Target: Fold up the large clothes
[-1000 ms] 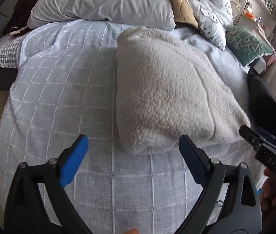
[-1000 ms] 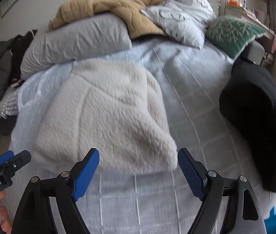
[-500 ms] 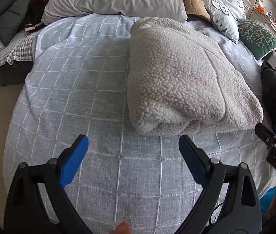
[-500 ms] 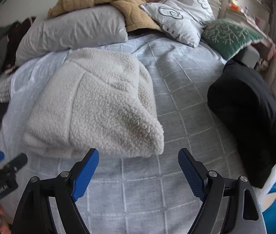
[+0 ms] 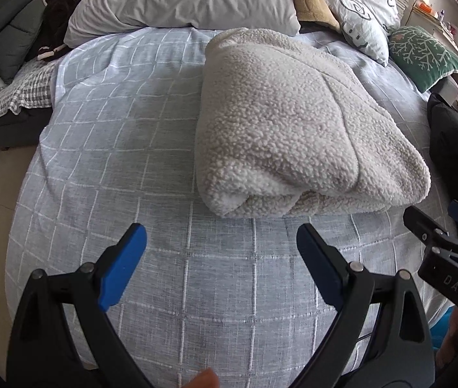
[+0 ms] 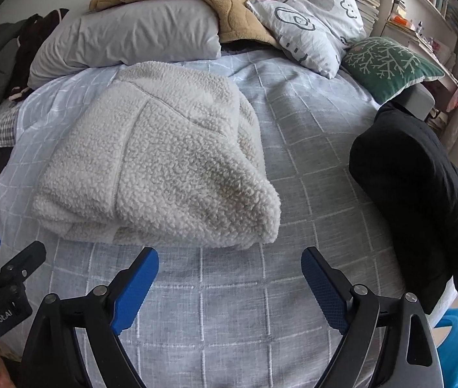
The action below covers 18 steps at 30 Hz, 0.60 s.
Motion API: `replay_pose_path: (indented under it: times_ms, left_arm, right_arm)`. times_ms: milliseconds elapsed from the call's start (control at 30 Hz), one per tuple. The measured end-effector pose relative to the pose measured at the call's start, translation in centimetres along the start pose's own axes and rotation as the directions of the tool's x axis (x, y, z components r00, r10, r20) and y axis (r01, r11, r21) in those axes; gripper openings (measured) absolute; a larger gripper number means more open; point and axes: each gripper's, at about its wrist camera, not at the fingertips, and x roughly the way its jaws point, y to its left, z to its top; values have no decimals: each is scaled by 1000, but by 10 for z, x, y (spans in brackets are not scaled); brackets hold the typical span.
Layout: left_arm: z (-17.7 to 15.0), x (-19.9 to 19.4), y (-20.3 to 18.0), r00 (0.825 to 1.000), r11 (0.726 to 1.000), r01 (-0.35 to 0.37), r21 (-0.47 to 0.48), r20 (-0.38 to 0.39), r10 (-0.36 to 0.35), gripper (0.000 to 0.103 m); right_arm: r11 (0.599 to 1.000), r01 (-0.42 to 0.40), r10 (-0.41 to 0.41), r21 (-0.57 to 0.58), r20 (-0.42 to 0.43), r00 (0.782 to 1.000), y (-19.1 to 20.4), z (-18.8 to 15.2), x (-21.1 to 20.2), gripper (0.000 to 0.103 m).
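Cream sherpa fleece garment (image 5: 297, 123), folded into a thick bundle, lies on a grey-blue checked bedspread (image 5: 125, 135) beside a black folded garment (image 6: 423, 194). Left gripper (image 5: 221, 255) and right gripper (image 6: 229, 278) hover near its front edge, blue-padded fingers spread wide, holding nothing.

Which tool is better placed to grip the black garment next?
Probably the right tool: the black garment lies near its right side, while the left tool faces the folded fleece. Both are open.
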Motion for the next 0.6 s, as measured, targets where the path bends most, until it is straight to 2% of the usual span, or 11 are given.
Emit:
replay_pose_path:
  times_ms: [600]
  left_arm:
    - [-1,-1,-4,1000,1000,-2,13,-5,2,94]
  right_arm:
    - [1000,-17,17,7,-12,1000,1,-1,1,92]
